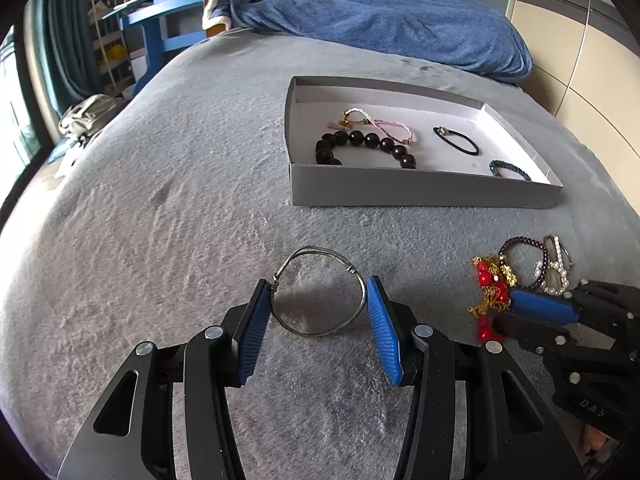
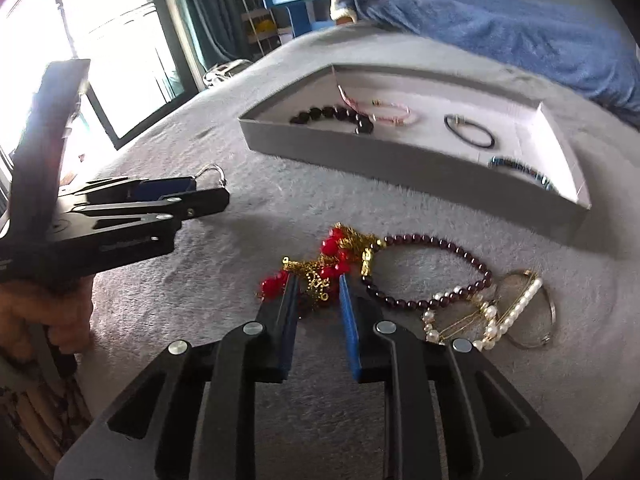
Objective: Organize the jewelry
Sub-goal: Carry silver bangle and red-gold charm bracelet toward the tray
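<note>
Near the gray box (image 1: 420, 190) on the bed, the left claw (image 1: 318, 300) pinches a wire bangle (image 1: 320, 292) while the right claw (image 2: 318, 286) closes around the red-and-gold bracelet (image 2: 320, 268) beside it.

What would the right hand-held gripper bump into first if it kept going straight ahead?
Probably the red and gold bracelet: it already lies between the right hand-held gripper fingers. Past it comes bare blanket, then the box, though depth is hard to judge.
</note>
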Tool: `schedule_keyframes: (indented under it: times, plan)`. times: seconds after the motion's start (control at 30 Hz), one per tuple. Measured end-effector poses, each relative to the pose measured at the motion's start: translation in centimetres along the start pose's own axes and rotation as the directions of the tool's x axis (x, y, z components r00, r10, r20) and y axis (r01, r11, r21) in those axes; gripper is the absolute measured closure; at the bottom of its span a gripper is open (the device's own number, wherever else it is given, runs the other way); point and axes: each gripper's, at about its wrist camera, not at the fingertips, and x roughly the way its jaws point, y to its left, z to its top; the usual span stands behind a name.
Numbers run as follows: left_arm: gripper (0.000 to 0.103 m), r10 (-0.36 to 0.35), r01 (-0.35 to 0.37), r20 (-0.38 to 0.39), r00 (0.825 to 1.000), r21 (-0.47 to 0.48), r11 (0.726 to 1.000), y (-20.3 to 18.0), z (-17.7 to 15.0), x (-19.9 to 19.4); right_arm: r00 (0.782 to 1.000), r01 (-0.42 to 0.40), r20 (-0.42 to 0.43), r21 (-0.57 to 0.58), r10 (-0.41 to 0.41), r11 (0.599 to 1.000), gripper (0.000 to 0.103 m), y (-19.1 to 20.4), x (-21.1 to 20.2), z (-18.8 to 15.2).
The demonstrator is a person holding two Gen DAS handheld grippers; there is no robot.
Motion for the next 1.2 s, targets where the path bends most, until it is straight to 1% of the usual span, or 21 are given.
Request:
schedule_keyframes:
  times: [0.07,0.13,0.27,0.33,0.43,0.5,0.73,1.03,1.2]
  plan:
    - [0.053,0.000,0.000,0.002,1.000,0.002,1.000,0.0,0.0,0.0,1.000,-0.011,0.000,0.007,0.011,1.000,0.084,0.0,0.1,0.0]
    - [0.053,-0.001,0.001,0.005,1.000,0.005,1.000,-0.1,0.0,-0.1,0.999,-0.048,0.004,0.010,0.048,0.999,0.093,0.0,-0.1,-0.1]
    - [0.053,-0.008,0.008,0.026,1.000,0.002,1.000,0.0,0.4,-0.7,0.994,-0.106,0.034,0.035,0.105,0.994,0.094,0.1,-0.7,0.2]
    - [0.053,-0.012,0.012,0.042,0.999,0.001,1.000,0.1,0.7,-1.1,0.992,-0.114,0.063,0.046,0.111,0.992,0.094,0.1,-1.5,0.7]
    - [0.053,-0.036,0.036,0.060,0.998,-0.002,0.999,0.1,1.4,-1.7,0.987,-0.113,0.124,0.051,0.106,0.992,0.094,-0.1,-3.2,1.5]
    - [0.053,-0.046,0.045,0.073,0.996,0.013,0.999,-0.2,1.9,-2.1,0.982,-0.111,0.159,0.062,0.100,0.992,0.094,-0.4,-4.3,2.1]
    - [0.053,-0.108,0.101,0.125,0.986,0.061,0.993,-1.5,3.7,-3.8,0.970,-0.085,0.235,0.098,0.059,0.992,0.094,-2.3,-6.4,4.5]
    - [0.053,-0.158,0.137,0.146,0.977,0.145,0.980,-4.0,7.0,-3.9,0.958,-0.057,0.286,0.124,0.019,0.991,0.094,-5.0,-8.0,7.5]
    - [0.053,-0.178,0.147,0.131,0.975,0.220,0.965,-6.1,8.8,-2.4,0.952,-0.032,0.307,0.123,-0.007,0.992,0.094,-6.5,-8.6,9.4]
